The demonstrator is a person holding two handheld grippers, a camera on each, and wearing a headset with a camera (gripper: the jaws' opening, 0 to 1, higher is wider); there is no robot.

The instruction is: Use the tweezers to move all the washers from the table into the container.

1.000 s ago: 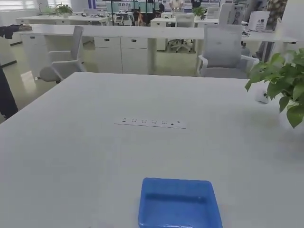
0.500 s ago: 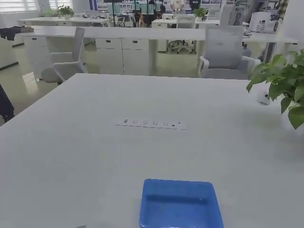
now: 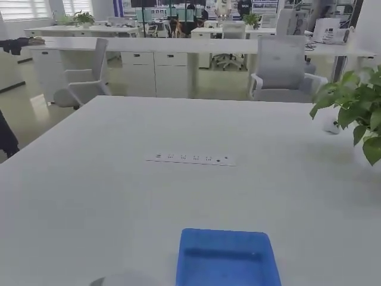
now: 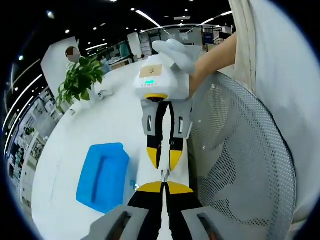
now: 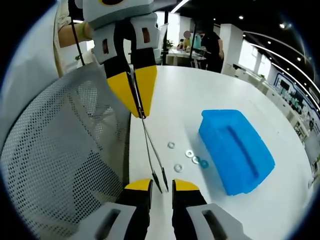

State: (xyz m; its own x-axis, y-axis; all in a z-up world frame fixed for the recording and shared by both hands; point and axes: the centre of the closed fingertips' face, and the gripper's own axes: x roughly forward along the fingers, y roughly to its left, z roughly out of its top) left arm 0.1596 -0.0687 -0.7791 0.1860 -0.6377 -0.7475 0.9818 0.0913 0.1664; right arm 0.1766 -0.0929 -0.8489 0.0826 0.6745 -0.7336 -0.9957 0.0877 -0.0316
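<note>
- left gripper [image 4: 162,186]: yellow-tipped jaws closed together on the tweezers [image 4: 164,174]; only a short metal stub shows past the tips
- right gripper [image 4: 163,158]: comes in from the top, pointing back at the left one, jaws slightly apart; the tweezers' end sits just below that gap
- gloved hand [image 4: 176,51] holds the right gripper's body
- blue container [image 4: 102,175]: on the white tabletop [image 4: 120,120], near the edge by the chair, to the left of both grippers
- potted plant [image 4: 79,82]: far side of the tabletop
- mesh chair back [image 4: 240,165]: right of the grippers, against the tabletop edge
</note>
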